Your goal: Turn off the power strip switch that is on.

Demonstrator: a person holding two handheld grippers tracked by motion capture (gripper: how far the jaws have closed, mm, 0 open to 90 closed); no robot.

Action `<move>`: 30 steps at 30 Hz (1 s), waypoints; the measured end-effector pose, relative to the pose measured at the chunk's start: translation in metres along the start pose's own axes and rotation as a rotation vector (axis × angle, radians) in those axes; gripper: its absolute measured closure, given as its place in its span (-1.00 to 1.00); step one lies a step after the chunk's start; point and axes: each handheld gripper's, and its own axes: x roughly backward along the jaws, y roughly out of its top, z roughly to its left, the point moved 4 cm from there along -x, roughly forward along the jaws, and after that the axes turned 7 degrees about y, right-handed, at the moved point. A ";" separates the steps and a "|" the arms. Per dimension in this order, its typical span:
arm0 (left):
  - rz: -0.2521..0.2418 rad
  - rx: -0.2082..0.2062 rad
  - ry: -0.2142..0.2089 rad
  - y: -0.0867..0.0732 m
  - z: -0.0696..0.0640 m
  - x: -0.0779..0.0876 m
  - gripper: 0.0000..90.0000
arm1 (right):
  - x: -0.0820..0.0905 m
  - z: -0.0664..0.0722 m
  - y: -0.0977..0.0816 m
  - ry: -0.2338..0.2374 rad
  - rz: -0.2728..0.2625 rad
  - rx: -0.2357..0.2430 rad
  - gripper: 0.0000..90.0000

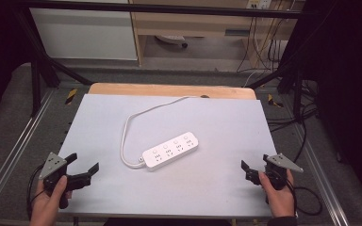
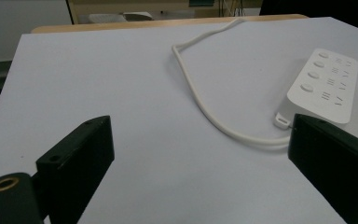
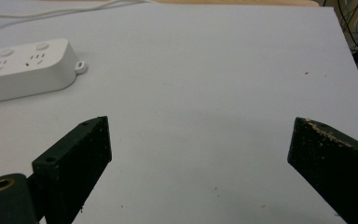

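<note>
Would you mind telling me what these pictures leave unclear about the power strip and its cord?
- Power strip: socket markings too small in the high view; the right gripper view cuts its cord end off at the left edge.
- Cord: its far end passes over the table's back edge, so any plug is hidden.
- Left gripper view: a black jaw covers part of the cord near the strip.
</note>
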 end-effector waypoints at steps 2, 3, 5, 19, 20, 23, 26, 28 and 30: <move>0.001 0.005 0.000 0.000 0.001 0.000 -0.86 | -0.001 0.000 -0.001 0.003 0.014 -0.004 -0.85; 0.001 0.008 0.000 0.000 0.002 0.000 -0.86 | -0.001 0.000 -0.001 0.004 0.011 0.000 -0.85; 0.000 0.026 -0.003 -0.001 0.003 0.000 -0.86 | -0.001 0.001 -0.001 0.014 0.015 -0.003 -0.85; 0.020 0.013 -0.002 -0.003 0.001 -0.001 -0.86 | 0.001 0.027 0.015 0.108 0.016 0.011 -0.94; 0.019 0.014 -0.002 -0.003 0.001 -0.001 -0.86 | 0.001 0.027 0.015 0.108 0.016 0.011 -0.94; 0.019 0.014 -0.001 -0.003 0.001 -0.001 -0.86 | 0.002 0.037 0.025 0.127 0.002 0.034 -0.83; 0.019 0.015 -0.002 -0.004 0.002 0.000 -0.86 | 0.000 0.046 0.032 0.157 -0.002 0.044 -0.84; 0.019 0.014 -0.001 -0.003 0.002 0.000 -0.86 | -0.001 0.049 0.034 0.159 -0.004 0.058 -0.84; 0.019 0.015 -0.002 -0.003 0.001 0.000 -0.86 | -0.005 0.057 0.039 0.173 -0.001 0.074 -0.86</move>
